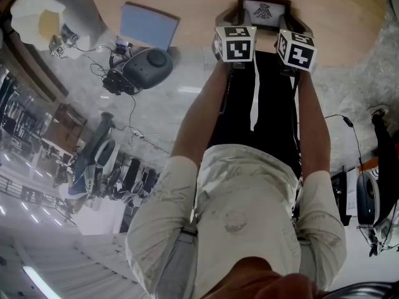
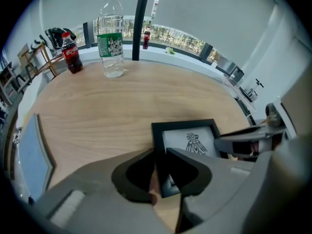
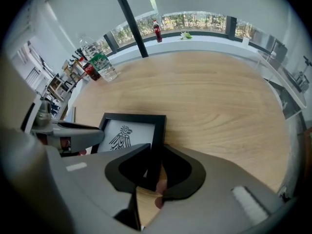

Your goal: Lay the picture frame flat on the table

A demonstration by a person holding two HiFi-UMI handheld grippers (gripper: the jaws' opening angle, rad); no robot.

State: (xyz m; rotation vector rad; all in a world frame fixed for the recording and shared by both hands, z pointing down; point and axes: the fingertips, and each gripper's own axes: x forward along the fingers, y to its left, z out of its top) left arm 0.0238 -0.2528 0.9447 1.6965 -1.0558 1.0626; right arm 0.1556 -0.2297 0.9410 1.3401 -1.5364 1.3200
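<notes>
A black picture frame (image 1: 265,10) with a bird drawing on white lies flat or nearly flat on the round wooden table (image 1: 199,5), near its edge on my side. My left gripper (image 1: 235,17) is at the frame's left side. In the left gripper view its jaws (image 2: 161,152) are closed on the frame's (image 2: 190,140) left border. My right gripper (image 1: 298,23) is at the right side, and in the right gripper view it (image 3: 155,155) clamps the frame's (image 3: 124,133) right border. Each gripper shows at the edge of the other's view.
A blue pad (image 1: 148,25) lies on the table left of the frame. At the far side stand a clear water bottle (image 2: 110,38) and a cola bottle (image 2: 71,52). A black rounded device (image 1: 148,66) with cables sits on the floor below the table's edge.
</notes>
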